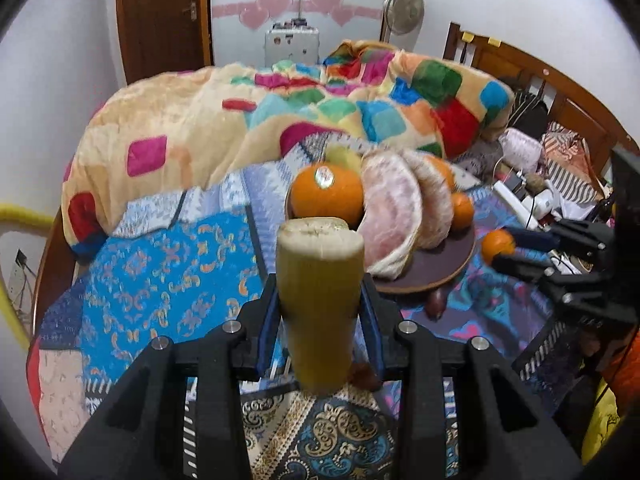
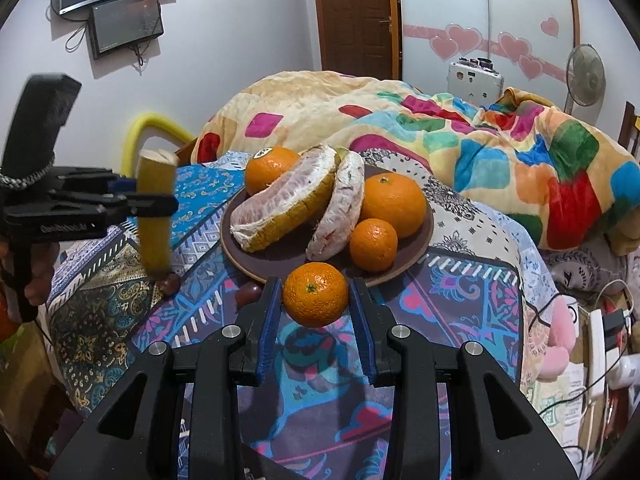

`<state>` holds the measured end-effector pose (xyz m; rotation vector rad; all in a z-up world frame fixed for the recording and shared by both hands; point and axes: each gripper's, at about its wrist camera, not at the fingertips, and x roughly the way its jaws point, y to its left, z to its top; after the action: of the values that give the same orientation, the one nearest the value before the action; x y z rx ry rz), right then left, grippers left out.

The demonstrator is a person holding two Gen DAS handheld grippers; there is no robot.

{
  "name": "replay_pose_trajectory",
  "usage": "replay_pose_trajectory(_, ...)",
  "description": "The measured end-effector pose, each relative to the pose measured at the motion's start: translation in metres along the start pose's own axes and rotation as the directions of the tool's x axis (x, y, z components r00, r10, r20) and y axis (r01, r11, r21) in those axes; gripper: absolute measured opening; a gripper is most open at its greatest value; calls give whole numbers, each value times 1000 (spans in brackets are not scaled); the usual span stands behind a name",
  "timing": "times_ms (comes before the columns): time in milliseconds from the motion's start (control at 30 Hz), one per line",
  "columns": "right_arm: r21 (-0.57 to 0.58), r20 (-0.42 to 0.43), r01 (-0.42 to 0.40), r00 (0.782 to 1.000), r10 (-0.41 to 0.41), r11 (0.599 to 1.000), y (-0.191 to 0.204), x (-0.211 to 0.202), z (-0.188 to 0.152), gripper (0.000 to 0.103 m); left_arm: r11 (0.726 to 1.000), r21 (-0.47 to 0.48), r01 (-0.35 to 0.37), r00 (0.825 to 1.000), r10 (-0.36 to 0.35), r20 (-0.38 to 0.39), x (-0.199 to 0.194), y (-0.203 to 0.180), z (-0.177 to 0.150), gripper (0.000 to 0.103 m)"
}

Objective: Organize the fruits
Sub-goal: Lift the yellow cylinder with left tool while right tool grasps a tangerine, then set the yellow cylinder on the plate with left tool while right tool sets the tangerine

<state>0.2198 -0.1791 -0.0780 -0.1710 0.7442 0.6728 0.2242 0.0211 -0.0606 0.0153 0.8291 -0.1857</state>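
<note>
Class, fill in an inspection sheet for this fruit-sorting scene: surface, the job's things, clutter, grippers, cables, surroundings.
Surface: patterned bedspread on a bed.
Job's things: brown plate holds three oranges and two peeled pomelo pieces; cut yellow stalk piece; small orange.
Clutter: small dark reddish fruits lie beside the plate.
Grippers: left hand-held gripper shut on the stalk piece, held upright; right hand-held gripper shut on the small orange, in front of the plate.
Cables: power strip and wires at the bed's right.
Surroundings: colourful blanket, fan, wooden door, wall screens.
</note>
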Motion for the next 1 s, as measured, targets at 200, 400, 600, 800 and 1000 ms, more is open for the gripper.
replay_pose_trajectory(200,3,12,-3,1000,3,1000,-1,1,5,32,1000,-8,2,999,-2,42,-4,-3,17,37)
replay_pose_trajectory(400,-9,9,-5,1000,6,1000,0,8,13,32,1000,2,-11,998,10,68,-3,-9,31,37)
replay_pose_trajectory(600,-25,-2,-11,1000,11,1000,4,17,17,32,1000,6,-21,997,20,78,11,-16,45,37)
replay_pose_trajectory(800,-33,-29,-15,999,14,999,6,31,22,32,999,2,-36,995,36,90,24,-20,50,37)
replay_pose_trajectory(1000,-60,-34,-9,999,7,998,11,35,23,32,999,-37,-8,997,11,81,39,-16,49,37)
